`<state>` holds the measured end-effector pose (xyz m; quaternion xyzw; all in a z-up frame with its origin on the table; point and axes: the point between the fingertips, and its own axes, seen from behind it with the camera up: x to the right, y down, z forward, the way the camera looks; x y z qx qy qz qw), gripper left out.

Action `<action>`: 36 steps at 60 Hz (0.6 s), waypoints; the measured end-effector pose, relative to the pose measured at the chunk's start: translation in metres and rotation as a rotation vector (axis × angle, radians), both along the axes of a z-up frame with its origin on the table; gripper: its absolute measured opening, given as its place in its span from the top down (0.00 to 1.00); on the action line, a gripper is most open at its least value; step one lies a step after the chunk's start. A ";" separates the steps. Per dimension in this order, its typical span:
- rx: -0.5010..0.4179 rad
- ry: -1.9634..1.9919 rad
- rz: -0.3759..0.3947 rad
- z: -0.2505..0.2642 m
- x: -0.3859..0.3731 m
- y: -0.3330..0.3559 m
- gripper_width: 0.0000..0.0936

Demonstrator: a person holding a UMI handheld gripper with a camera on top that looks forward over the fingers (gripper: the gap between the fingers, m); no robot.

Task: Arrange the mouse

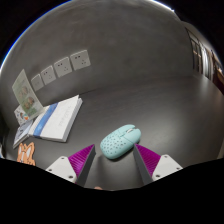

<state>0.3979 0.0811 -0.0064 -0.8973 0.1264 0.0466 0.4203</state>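
A pale turquoise mouse (120,142) with a speckled shell lies on the grey tabletop (130,90), angled with its front toward the right. It sits just ahead of my gripper (116,158), its near end reaching in between the fingertips. The two fingers with magenta pads (82,157) stand wide apart, and a gap shows on each side of the mouse. Nothing is gripped. The gripper is open.
A stack of papers and a booklet (55,118) lies to the left of the mouse. An orange-patterned item (27,152) sits near the left finger. Several small sheets (60,68) hang on the wall behind the table.
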 end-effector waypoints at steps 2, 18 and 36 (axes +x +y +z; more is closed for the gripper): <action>-0.001 0.005 0.001 0.000 -0.001 0.004 0.14; -0.020 -0.074 0.040 -0.004 -0.002 0.042 0.14; -0.029 -0.107 0.065 -0.012 -0.003 0.056 0.50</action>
